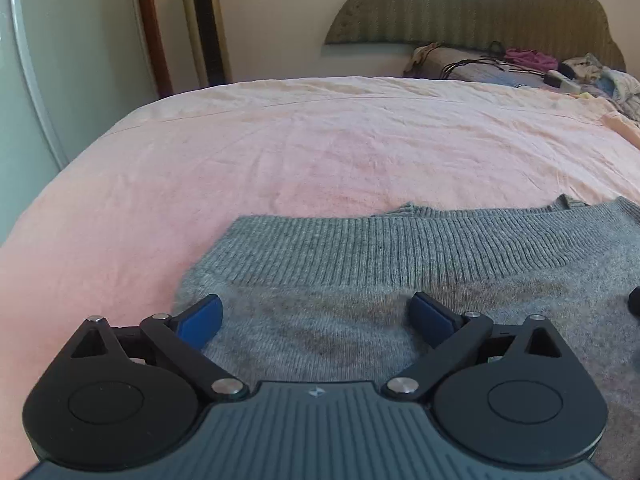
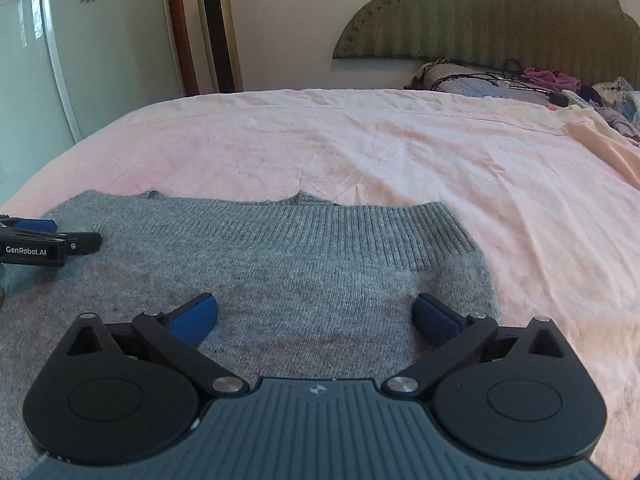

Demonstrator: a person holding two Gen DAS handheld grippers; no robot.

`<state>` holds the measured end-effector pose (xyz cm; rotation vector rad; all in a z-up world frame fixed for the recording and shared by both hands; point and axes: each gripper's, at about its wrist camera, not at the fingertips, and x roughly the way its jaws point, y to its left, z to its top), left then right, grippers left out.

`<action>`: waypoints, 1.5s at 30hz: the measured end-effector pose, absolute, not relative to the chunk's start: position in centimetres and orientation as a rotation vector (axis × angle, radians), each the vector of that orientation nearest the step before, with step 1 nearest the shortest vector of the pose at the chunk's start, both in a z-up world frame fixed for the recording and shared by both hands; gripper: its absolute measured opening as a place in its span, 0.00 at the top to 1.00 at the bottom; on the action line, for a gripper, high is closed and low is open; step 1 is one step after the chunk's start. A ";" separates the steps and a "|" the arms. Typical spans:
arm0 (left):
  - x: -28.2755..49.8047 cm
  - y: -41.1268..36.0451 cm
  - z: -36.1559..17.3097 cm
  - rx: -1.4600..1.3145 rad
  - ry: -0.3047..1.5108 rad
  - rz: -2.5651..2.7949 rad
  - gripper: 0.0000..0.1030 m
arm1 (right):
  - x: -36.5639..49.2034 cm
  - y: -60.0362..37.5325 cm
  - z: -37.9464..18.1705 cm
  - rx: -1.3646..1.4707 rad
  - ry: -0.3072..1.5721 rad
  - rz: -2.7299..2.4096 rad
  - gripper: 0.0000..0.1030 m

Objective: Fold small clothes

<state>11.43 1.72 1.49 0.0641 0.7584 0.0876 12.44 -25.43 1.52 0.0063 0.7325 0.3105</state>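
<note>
A grey knitted sweater [image 1: 360, 280] lies flat on a bed covered with a pink sheet [image 1: 280, 148], folded so that its ribbed hem band [image 1: 380, 240] runs across the far edge of the pile. In the left wrist view the sweater fills the lower half from about 6 o'clock round to 3 o'clock, with bare sheet at 9 o'clock and beyond the band at 12 o'clock. In the right wrist view it fills the lower left, reaching 9 o'clock, and bare sheet lies from 12 to 4 o'clock.

The left gripper [image 1: 316, 316] hangs just over the sweater near its left edge, its blue-padded fingers [image 1: 202, 320] spread wide and released, with only flat knit showing between them. The right gripper [image 2: 316, 316] sits over the sweater near its right edge, fingers [image 2: 194, 318] equally splayed and gripping nothing. Whether any fingertip actually brushes the wool is hard to tell from these angles.

The left gripper also shows at 9 o'clock in the right wrist view, seen side-on low over the cloth. A dark tip at 3 o'clock in the left wrist view is probably the right gripper.

At the bed's far end, near 1 o'clock, stands a scalloped upholstered headboard [image 1: 480, 8] with a heap of clothes and cables [image 1: 540, 64] below it. A gold tower fan [image 1: 204, 20] stands at 11 o'clock against the wall.
</note>
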 end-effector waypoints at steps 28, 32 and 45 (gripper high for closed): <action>2.5 0.6 1.0 -0.049 0.735 0.011 0.00 | 4.4 -24.3 1.2 -0.066 0.699 0.286 0.00; -0.4 0.9 0.8 -0.050 0.750 0.009 0.00 | 4.4 -24.3 1.2 -0.066 0.698 0.286 0.00; -6.3 2.2 0.9 -0.024 0.716 -0.025 0.00 | -0.6 -26.0 2.7 -0.086 0.753 0.237 0.00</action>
